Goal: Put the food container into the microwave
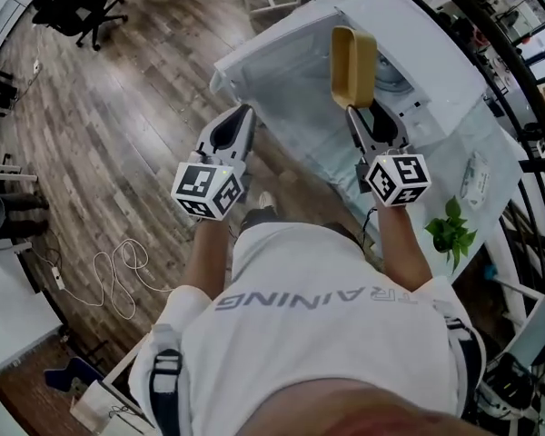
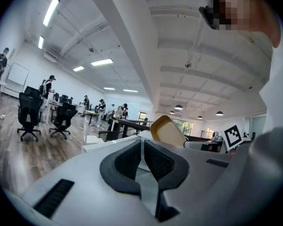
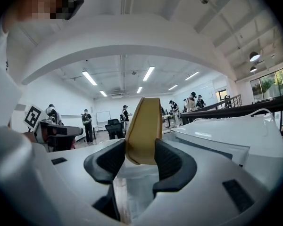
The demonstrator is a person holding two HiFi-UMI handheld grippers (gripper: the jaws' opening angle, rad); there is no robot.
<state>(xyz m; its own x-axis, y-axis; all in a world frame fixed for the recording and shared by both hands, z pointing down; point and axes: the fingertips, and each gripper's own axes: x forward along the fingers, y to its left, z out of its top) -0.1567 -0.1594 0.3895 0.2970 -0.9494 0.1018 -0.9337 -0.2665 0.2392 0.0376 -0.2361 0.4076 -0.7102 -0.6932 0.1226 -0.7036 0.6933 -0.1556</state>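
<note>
Right gripper view — tan food container [image 3: 142, 131], edge-on

A black office chair [image 1: 75, 5] and loose white cable [image 1: 118, 260] sit on wood-plank floor [image 1: 118, 125] beneath lit ceiling strips [image 2: 51, 12].

White T-shirt [image 1: 300, 352] with grey lettering, black straps [image 1: 166, 380].

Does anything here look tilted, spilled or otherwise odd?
Yes. The food container stands on edge, not level, clamped in the right gripper. Nothing looks spilled or damaged.
</note>
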